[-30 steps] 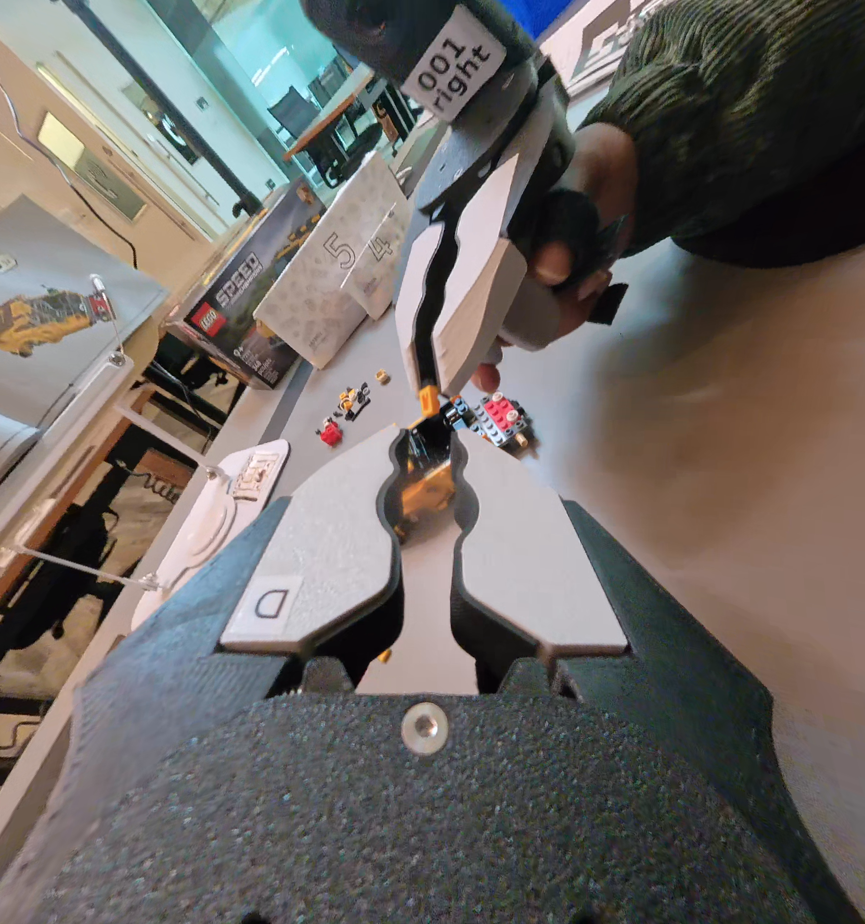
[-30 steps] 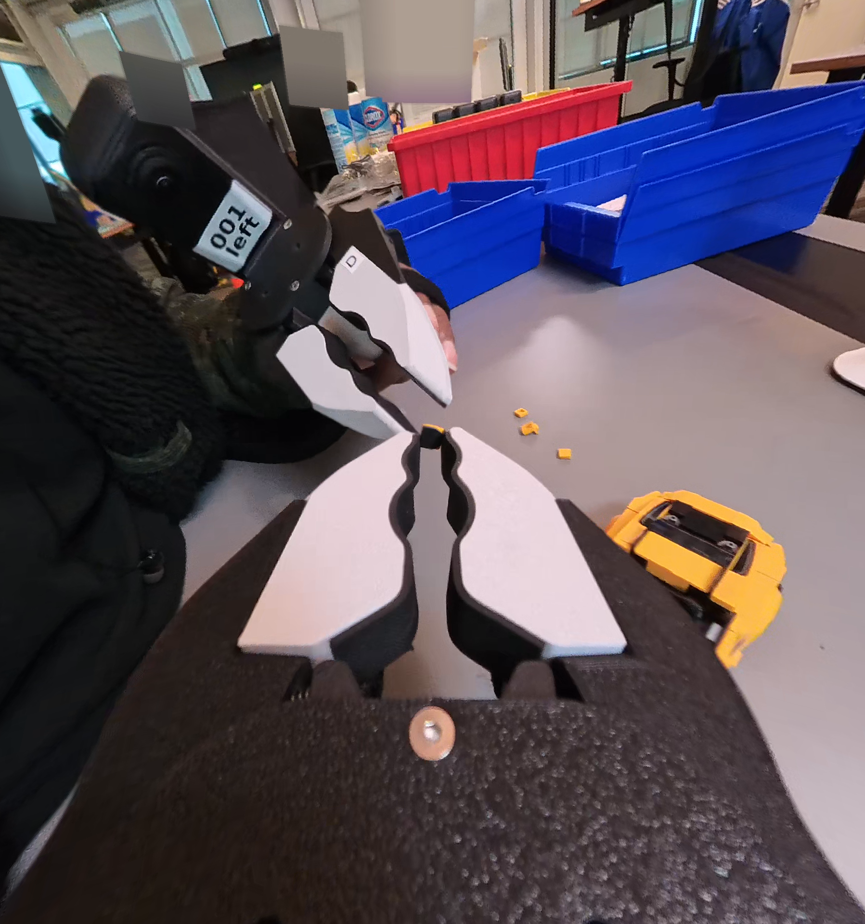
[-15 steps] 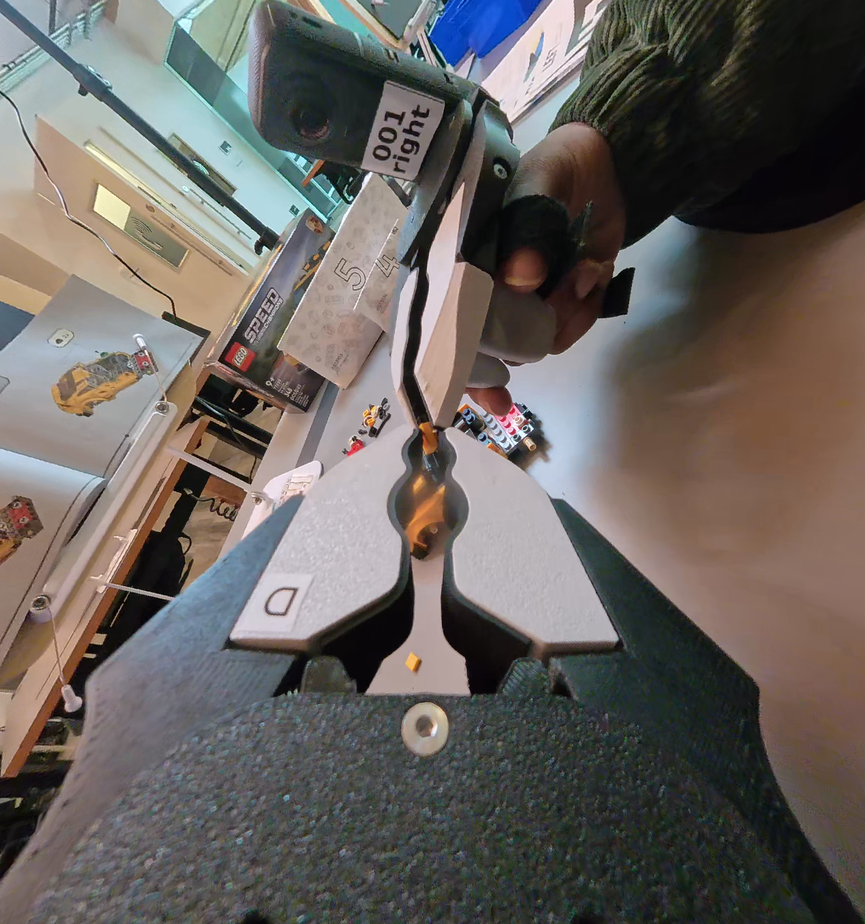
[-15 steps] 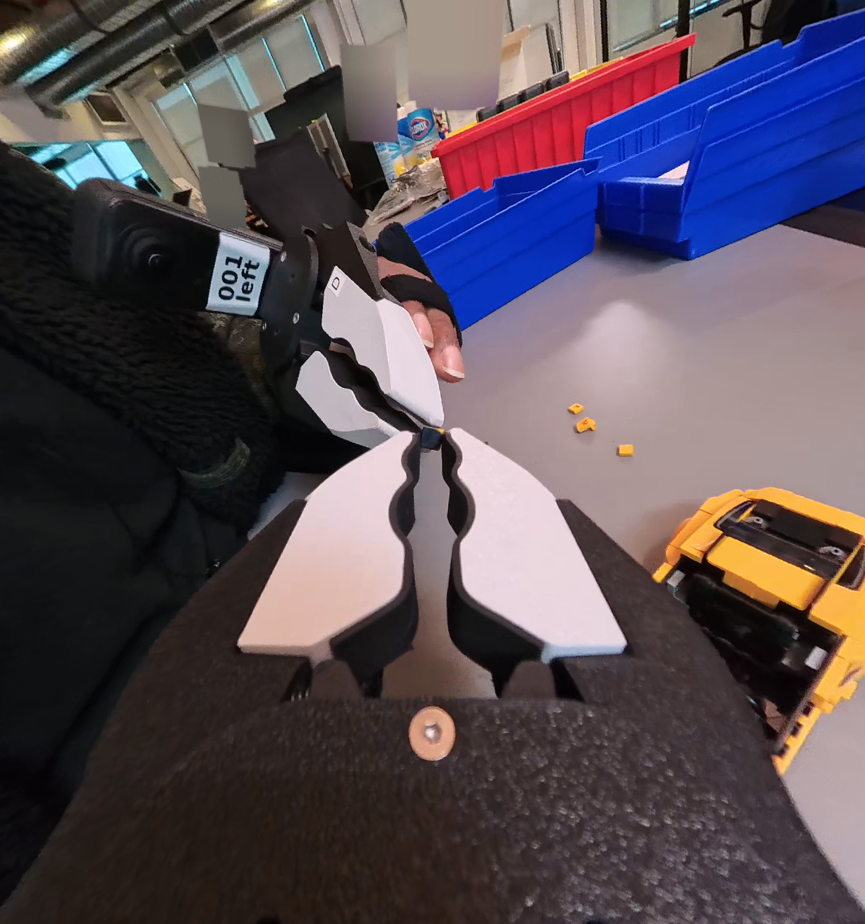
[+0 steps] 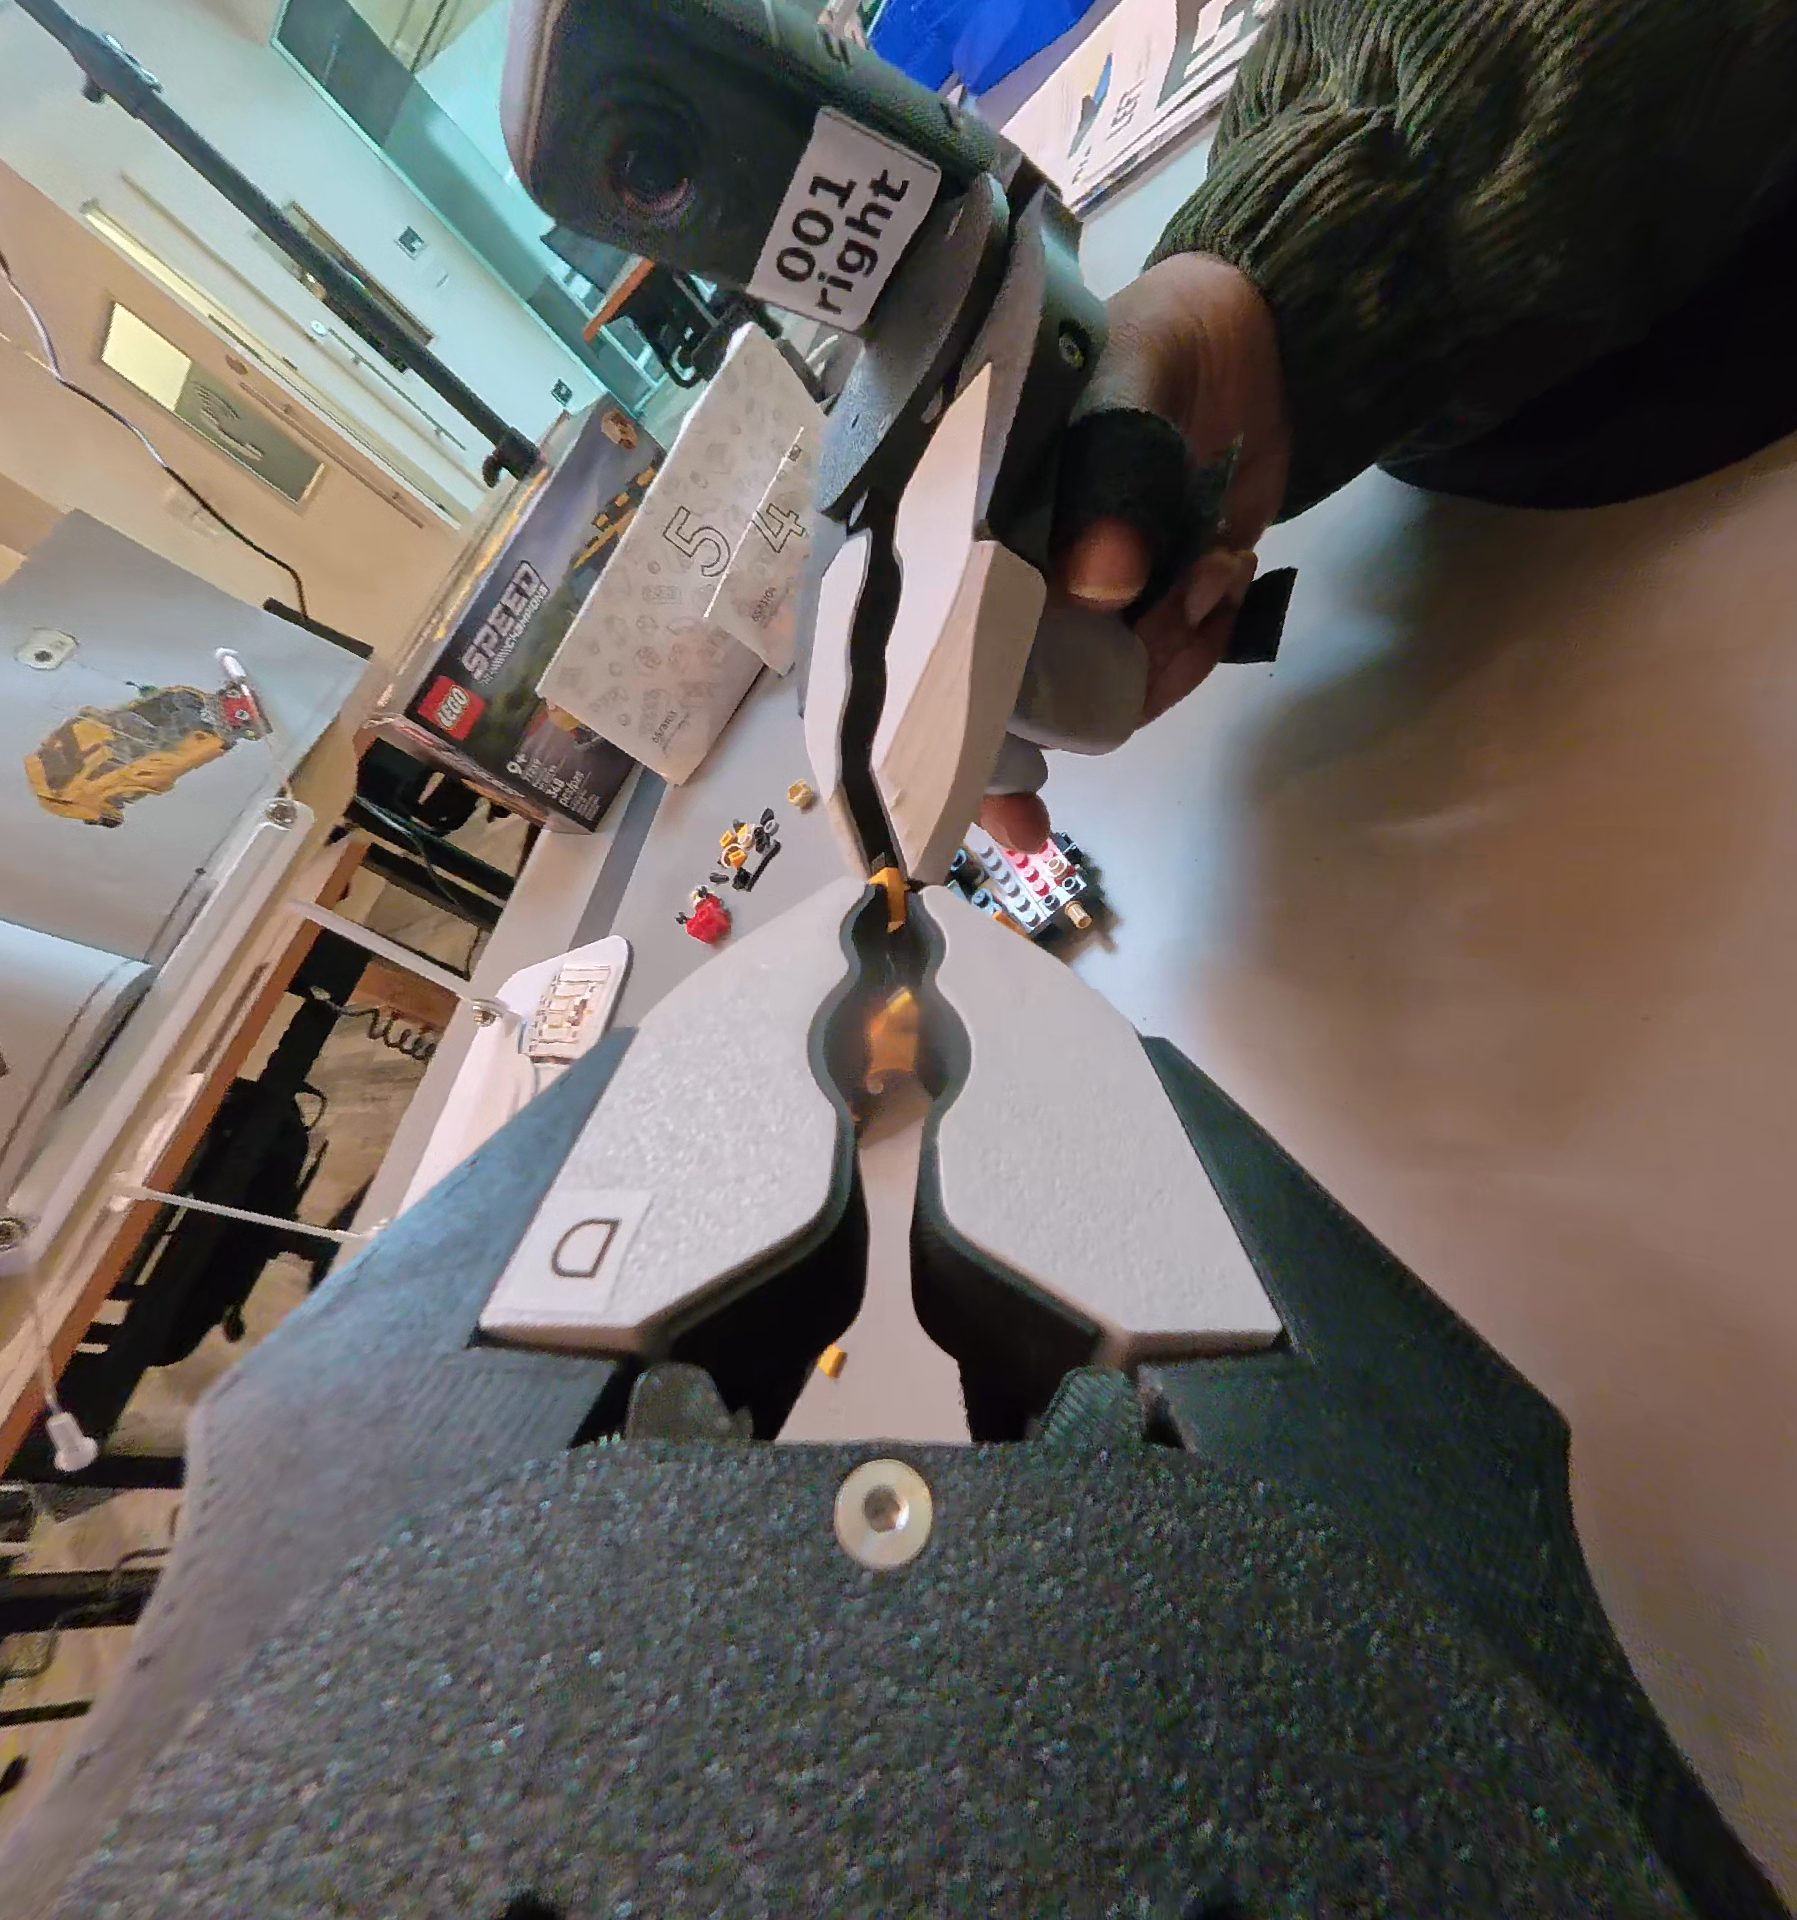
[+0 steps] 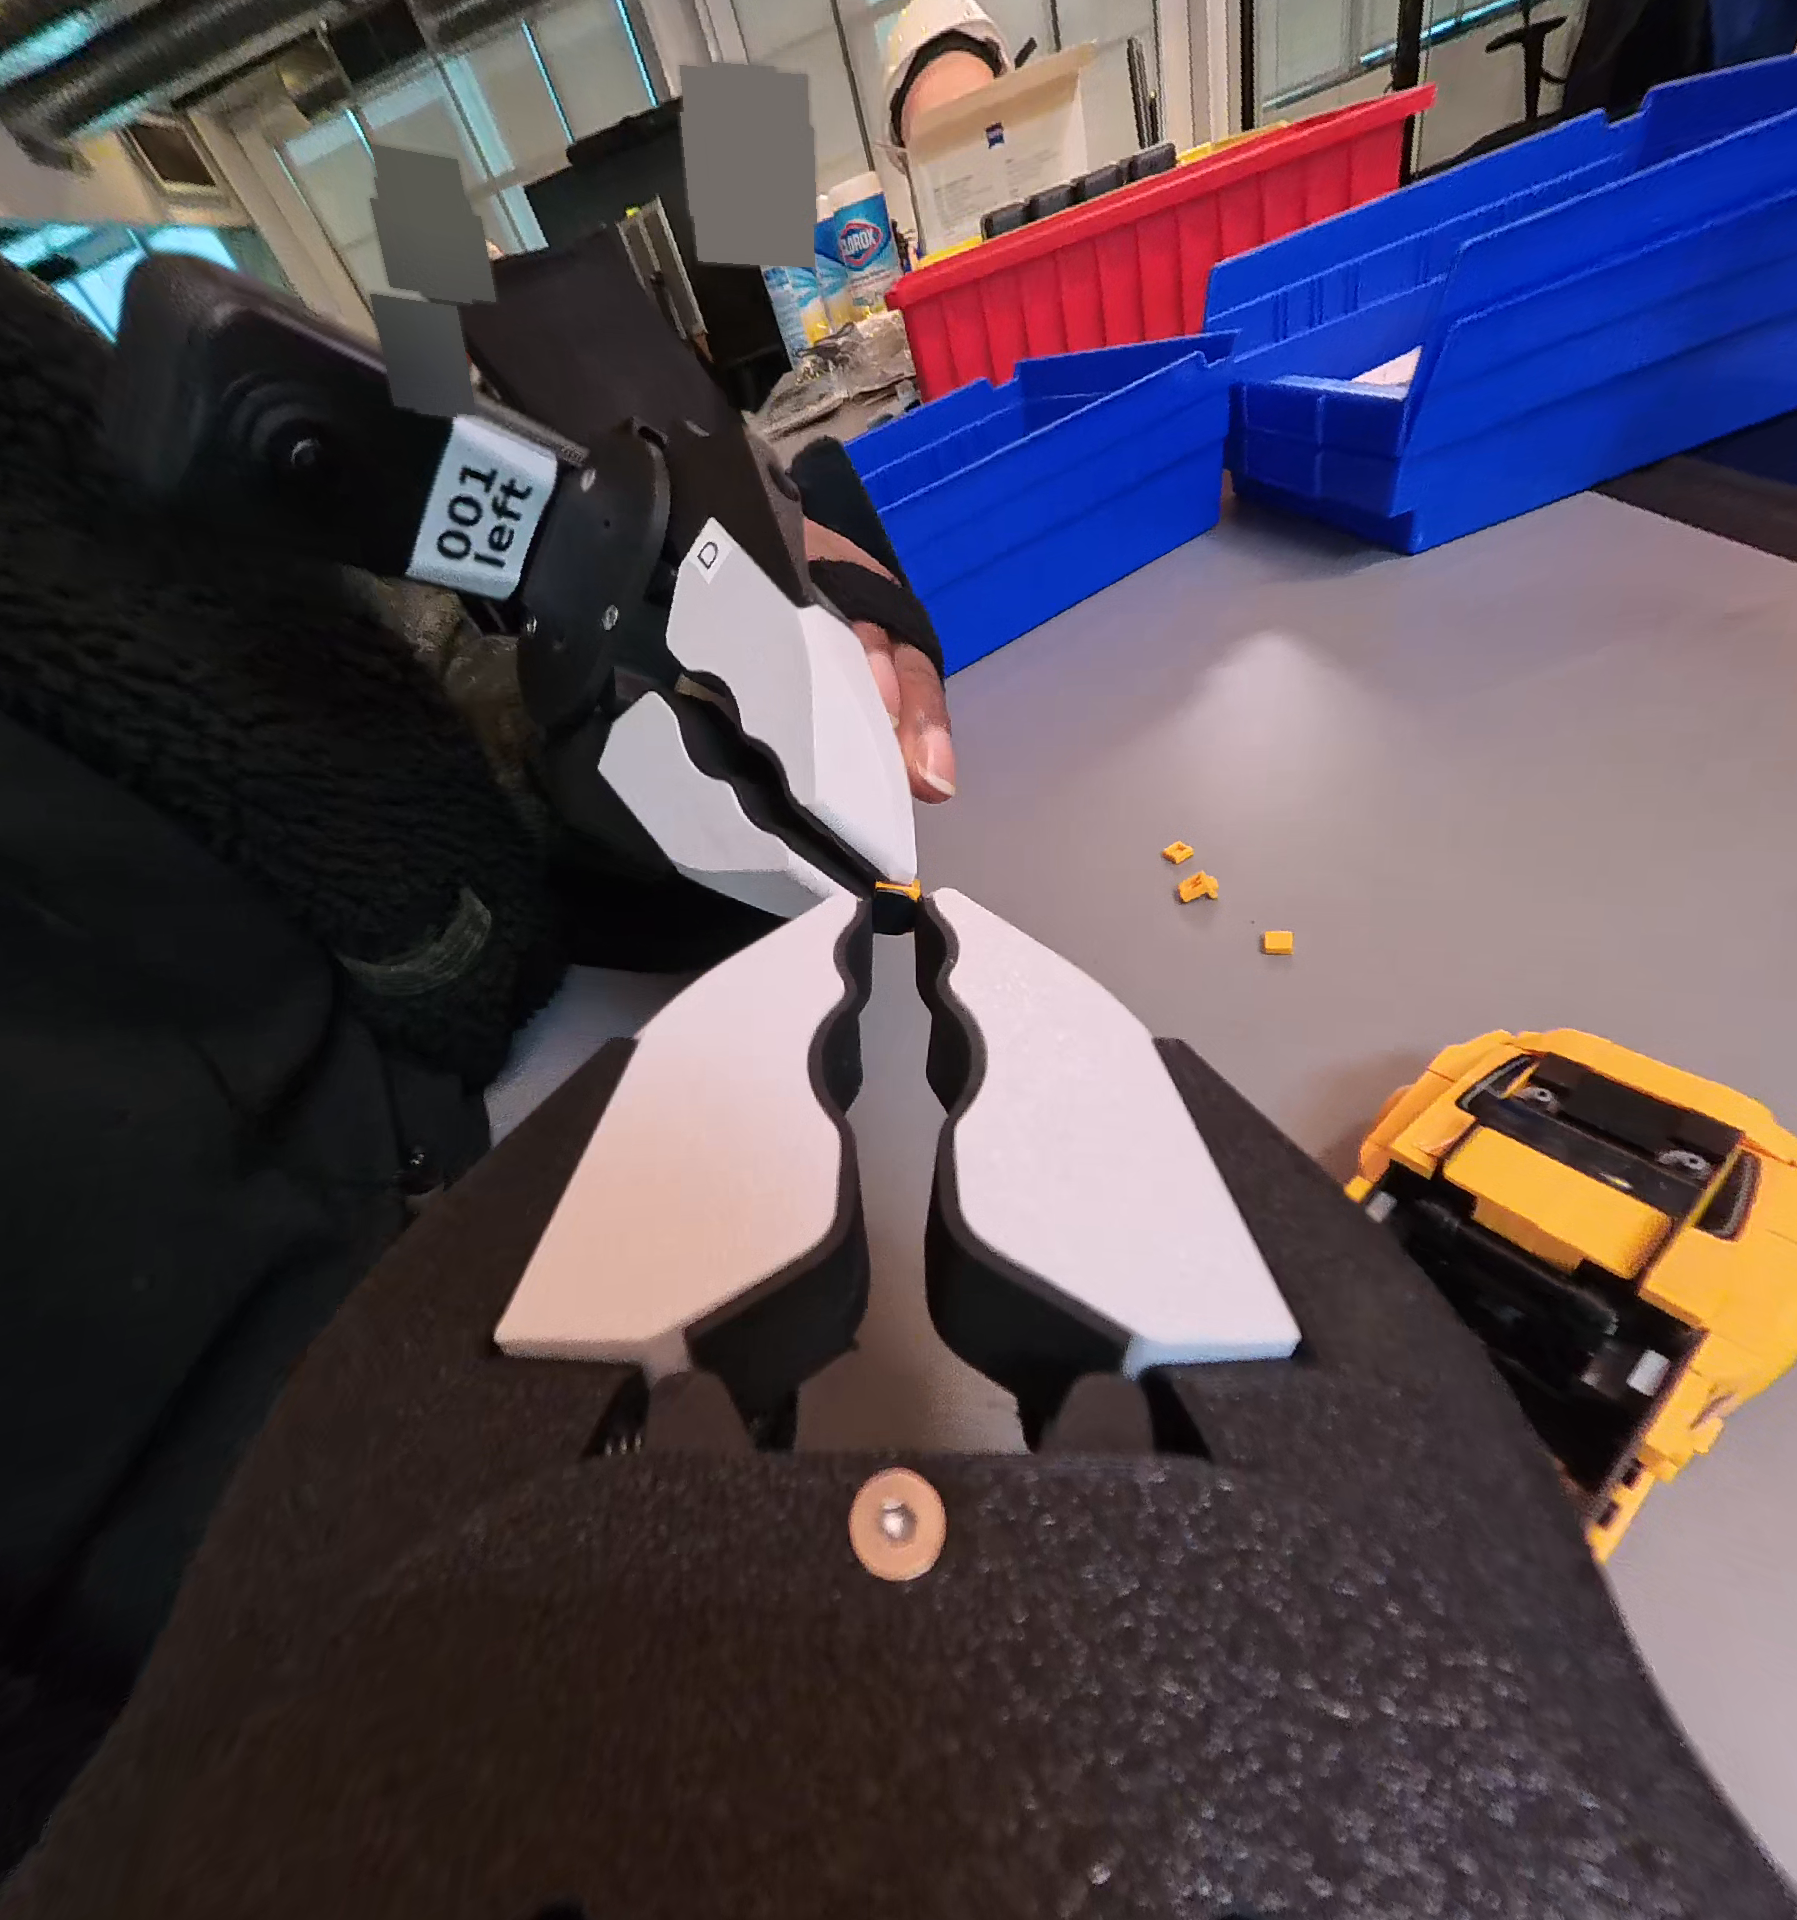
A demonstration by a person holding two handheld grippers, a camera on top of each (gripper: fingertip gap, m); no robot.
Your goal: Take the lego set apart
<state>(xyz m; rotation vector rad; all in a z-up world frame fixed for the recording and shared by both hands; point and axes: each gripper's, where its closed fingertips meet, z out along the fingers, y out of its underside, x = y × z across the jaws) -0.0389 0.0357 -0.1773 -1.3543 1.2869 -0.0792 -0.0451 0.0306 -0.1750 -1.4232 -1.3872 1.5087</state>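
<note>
My left gripper [image 5: 889, 920] is shut on a small yellow and black lego piece [image 5: 886, 902], held above the grey table. My right gripper [image 6: 894, 914] is shut on the same small piece [image 6: 895, 902] from the opposite side, tip to tip with the left gripper [image 6: 868, 868]. The right gripper [image 5: 878, 847] shows head-on in the left wrist view. The yellow lego car body [image 6: 1580, 1236] lies on the table to the right of my right gripper. A grey, red and black chassis section [image 5: 1029, 878] lies on the table behind the grippers.
Three small yellow bits [image 6: 1200, 886] lie on the table [image 6: 1445, 790]. Loose small parts [image 5: 738, 862] and a red piece [image 5: 707, 920] lie near the lego box [image 5: 520, 675] and numbered paper bags [image 5: 696, 582]. Blue bins [image 6: 1496, 374] and a red bin [image 6: 1133, 239] stand at the back. My left and right fingertips are right by each other.
Both grippers stayed shut on the small piece, tip to tip, and shifted together. The right wrist view swung toward the yellow car body, which now looks closer.
</note>
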